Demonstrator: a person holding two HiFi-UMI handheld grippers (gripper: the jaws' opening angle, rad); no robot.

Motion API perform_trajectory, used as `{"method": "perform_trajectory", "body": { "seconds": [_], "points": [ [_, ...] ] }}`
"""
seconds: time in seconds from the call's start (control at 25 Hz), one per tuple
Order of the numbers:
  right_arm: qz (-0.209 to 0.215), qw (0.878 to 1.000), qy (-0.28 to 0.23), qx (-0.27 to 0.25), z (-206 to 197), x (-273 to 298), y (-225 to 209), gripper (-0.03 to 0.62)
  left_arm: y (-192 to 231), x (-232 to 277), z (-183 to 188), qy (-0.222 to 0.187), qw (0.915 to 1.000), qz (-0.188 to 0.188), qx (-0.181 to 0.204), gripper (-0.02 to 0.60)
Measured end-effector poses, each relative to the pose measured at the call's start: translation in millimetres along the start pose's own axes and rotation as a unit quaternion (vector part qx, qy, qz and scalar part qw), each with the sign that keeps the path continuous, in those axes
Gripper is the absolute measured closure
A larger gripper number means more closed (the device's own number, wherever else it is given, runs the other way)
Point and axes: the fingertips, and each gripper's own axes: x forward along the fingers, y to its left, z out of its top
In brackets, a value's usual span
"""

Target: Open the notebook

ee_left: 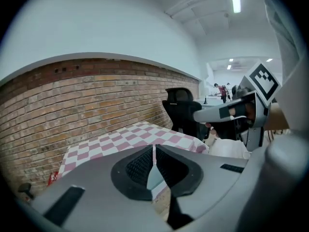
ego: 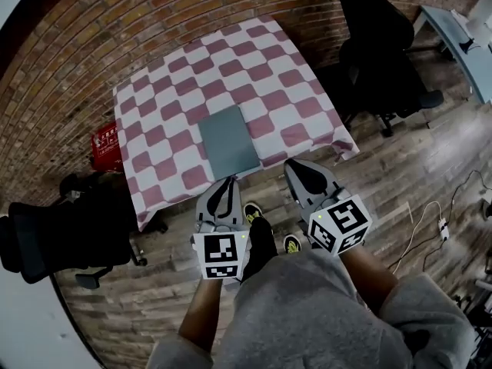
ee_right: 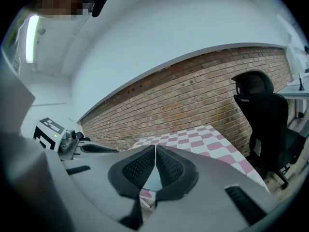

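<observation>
Lower frame, my forearms (ego: 201,314) half hidden behind marker cubes (ego: 223,255), my left gripper (ego: 229,180) and right gripper (ego: 297,164) both pinched together on nothing, ribbed black pads (ee_left: 137,166), centre frame the flat grey notebook (ego: 229,139), seemingly closed, on a pink-checked tablecloth (ego: 154,91), rough brick wall (ego: 115,21) above.

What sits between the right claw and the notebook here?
Only a bare strip of checked tablecloth separates the right claw from the closed notebook; the head view shows it.
</observation>
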Motion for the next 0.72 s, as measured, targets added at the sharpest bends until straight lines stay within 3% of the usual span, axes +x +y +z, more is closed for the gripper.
{"method": "perform_trajectory", "body": {
  "seconds": [0.16, 0.48, 0.72],
  "points": [
    [-0.012, 1.000, 0.009, 0.015, -8, 16, -11, 0.566, 2, 35, -17, 0.033, 0.9979, -0.050, 0.023, 0.463],
    [-0.036, 0.999, 0.027, 0.024, -24, 36, -35, 0.566, 8, 86, -54, 0.095, 0.9897, -0.092, 0.054, 0.402],
    [-0.041, 0.998, 0.050, 0.025, -43, 48, -44, 0.566, -8, 114, -98, 0.154, 0.9766, -0.128, 0.077, 0.334]
  ]
}}
